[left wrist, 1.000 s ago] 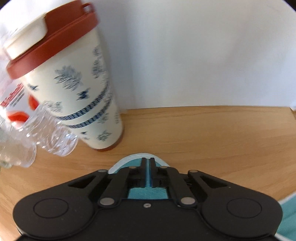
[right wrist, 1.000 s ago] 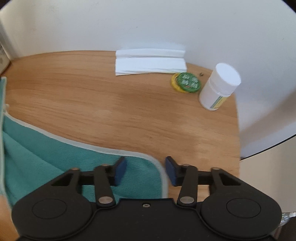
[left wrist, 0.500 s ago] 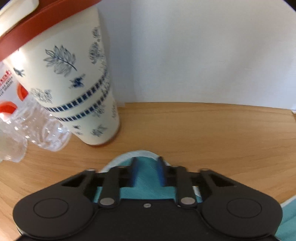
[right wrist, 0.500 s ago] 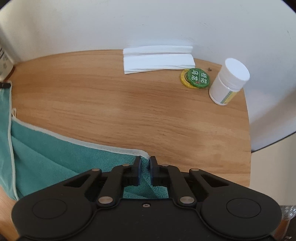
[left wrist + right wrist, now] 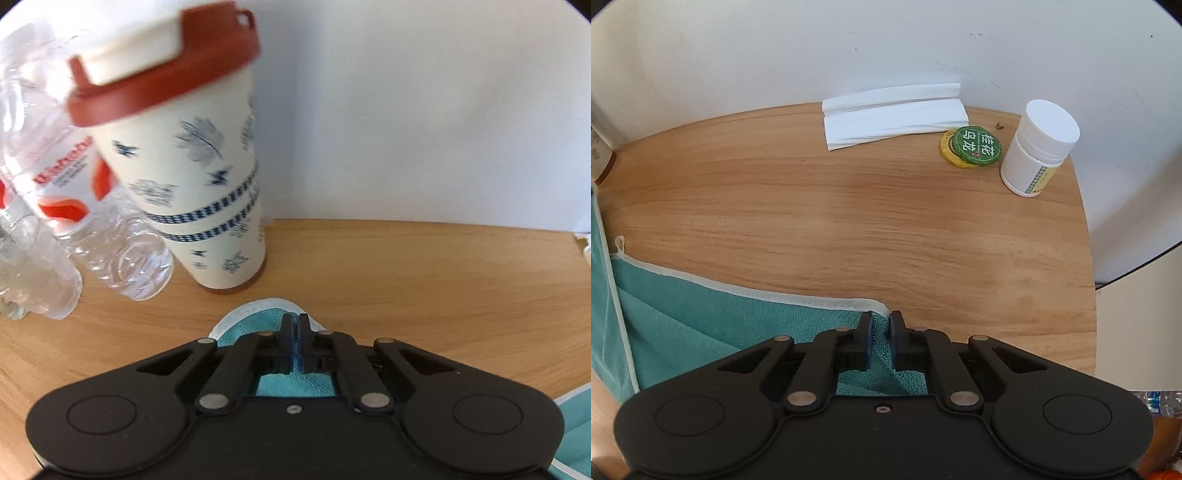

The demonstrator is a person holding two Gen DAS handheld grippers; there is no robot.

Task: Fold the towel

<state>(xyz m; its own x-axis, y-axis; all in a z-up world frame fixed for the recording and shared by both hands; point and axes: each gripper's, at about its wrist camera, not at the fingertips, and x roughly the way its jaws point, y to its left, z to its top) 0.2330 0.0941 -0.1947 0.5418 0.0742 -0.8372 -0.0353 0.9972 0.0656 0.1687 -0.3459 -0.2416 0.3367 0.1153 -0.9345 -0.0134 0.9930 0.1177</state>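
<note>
Left claw clenched on a rounded corner of the teal towel, pale hem bulging just past the fingertips, low over the wooden desk. Just beyond that corner, a cream tumbler with blue leaf print and a rust-red lid, standing near the white wall. Left of the tumbler, touching it, clear plastic bottles, one with a red and white label.

Right claw pinched shut on another towel corner, white-trimmed edge running away to the left and a fold of teal cloth hanging between the fingers. More towel draped along the left edge of that view, with a small hanging loop at the hem. Far side of the desk: folded white paper against the wall, to its right a green round tin lying on a yellow one, and further right a white lidded pill bottle, close to the tins.
</note>
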